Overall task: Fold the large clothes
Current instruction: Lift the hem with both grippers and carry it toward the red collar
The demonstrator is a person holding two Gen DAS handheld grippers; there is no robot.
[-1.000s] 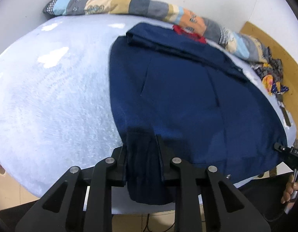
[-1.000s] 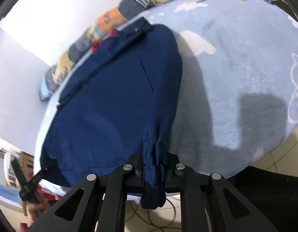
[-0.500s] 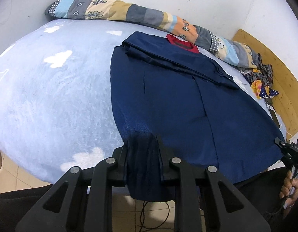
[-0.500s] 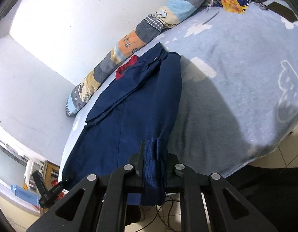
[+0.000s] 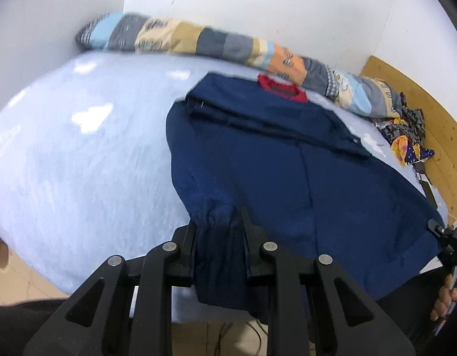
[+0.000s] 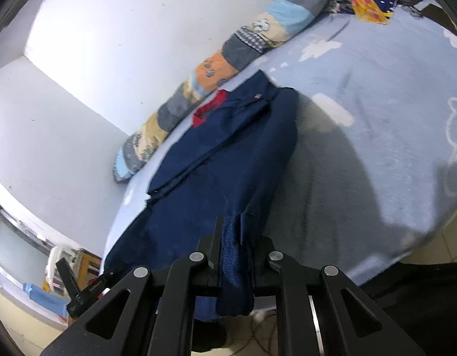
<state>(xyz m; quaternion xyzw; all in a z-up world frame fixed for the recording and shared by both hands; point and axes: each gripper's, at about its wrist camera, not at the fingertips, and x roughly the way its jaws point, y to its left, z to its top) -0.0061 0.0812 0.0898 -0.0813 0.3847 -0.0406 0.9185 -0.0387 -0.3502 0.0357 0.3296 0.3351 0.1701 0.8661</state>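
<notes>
A large navy garment (image 5: 287,172) with a red collar (image 5: 280,87) lies spread on the light blue bed (image 5: 80,154), sleeves folded across its upper part. My left gripper (image 5: 218,222) is shut on one corner of its near hem, bunched between the jaws. My right gripper (image 6: 237,231) is shut on the other hem corner of the garment (image 6: 228,154). Each gripper shows small in the other's view: the right one (image 5: 439,231) and the left one (image 6: 88,290). The near hem is lifted off the bed edge.
A long patchwork bolster (image 5: 228,44) lies along the white wall behind the garment. A pile of colourful clothes (image 5: 406,136) sits at the far right by a wooden headboard (image 5: 421,103). The tiled floor (image 6: 430,249) lies below the bed edge.
Both grippers have risen and tilted while holding the hem corners, so the views now take in more wall. The garment's near edge has lifted with them.
</notes>
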